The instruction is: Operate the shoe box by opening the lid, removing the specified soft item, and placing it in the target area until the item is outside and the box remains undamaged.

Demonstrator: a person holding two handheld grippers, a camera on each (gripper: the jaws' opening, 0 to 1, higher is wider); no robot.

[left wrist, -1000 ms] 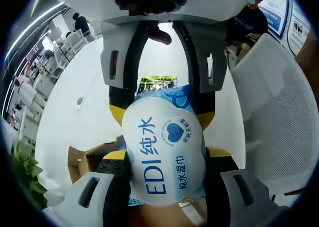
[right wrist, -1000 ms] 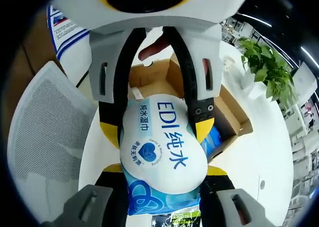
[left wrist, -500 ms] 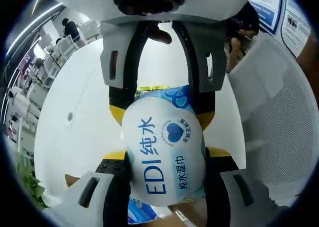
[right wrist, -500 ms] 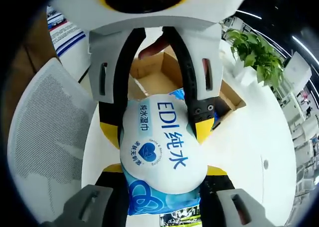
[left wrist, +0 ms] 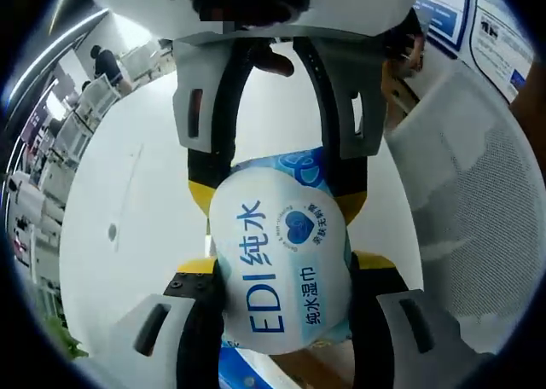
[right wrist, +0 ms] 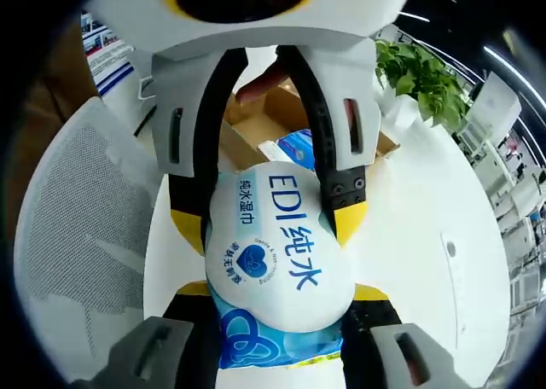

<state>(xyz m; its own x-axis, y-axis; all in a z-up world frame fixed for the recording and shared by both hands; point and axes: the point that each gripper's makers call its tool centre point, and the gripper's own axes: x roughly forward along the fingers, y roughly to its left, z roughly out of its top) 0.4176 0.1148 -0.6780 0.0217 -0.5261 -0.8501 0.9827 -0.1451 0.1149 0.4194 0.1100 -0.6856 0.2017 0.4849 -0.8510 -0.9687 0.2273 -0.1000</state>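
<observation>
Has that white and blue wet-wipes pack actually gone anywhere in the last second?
Yes. Clamped between both grippers, the white and blue wet-wipes pack has been carried away from the open cardboard shoe box, which has slid from beside the pack toward the right gripper view's top.

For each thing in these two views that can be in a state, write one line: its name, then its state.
Wet wipes pack: held in the air, clamped from both ends.
Left gripper: shut on the pack.
Right gripper: shut on the pack.
Shoe box: open on the white table, a blue item inside.
White mesh chair: empty.
</observation>
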